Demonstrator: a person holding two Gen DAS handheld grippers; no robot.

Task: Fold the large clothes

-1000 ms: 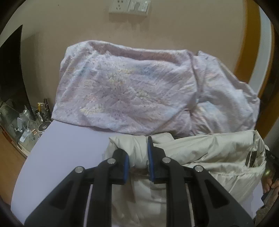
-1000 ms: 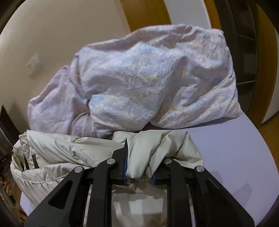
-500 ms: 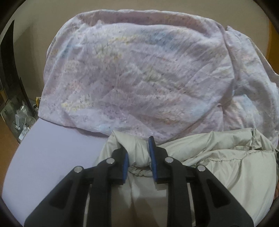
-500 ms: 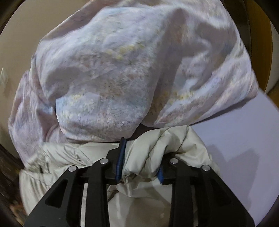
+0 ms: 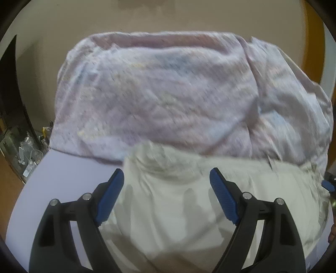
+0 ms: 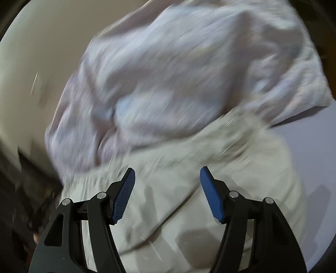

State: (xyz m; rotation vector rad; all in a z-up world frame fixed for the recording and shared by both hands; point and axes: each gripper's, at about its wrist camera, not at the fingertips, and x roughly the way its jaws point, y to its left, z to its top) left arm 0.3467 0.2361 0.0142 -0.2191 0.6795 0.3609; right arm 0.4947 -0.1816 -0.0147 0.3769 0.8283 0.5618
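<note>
A cream padded garment (image 5: 174,201) lies folded on the lilac bed surface (image 5: 63,174), its far edge against a crumpled floral quilt (image 5: 159,94). My left gripper (image 5: 167,174) hovers over the garment's left end, jaws opening wide, blue pads clear of the cloth. In the blurred right wrist view the same garment (image 6: 189,189) lies under my right gripper (image 6: 167,172), whose jaws are also opening with nothing pressed between them. A blue fingertip of the right gripper (image 5: 327,184) shows at the left wrist view's right edge.
The quilt (image 6: 178,84) is heaped against a beige wall (image 5: 168,16). A low shelf with glass items (image 5: 23,151) stands left of the bed, beside a dark panel. Bare lilac surface (image 6: 310,168) lies right of the garment. A wooden door frame (image 5: 310,52) is at the far right.
Both grippers let go of the garment's bunched edge and spread wide. The cloth dropped flat onto the bed against the quilt. Both hands moved forward and down.
</note>
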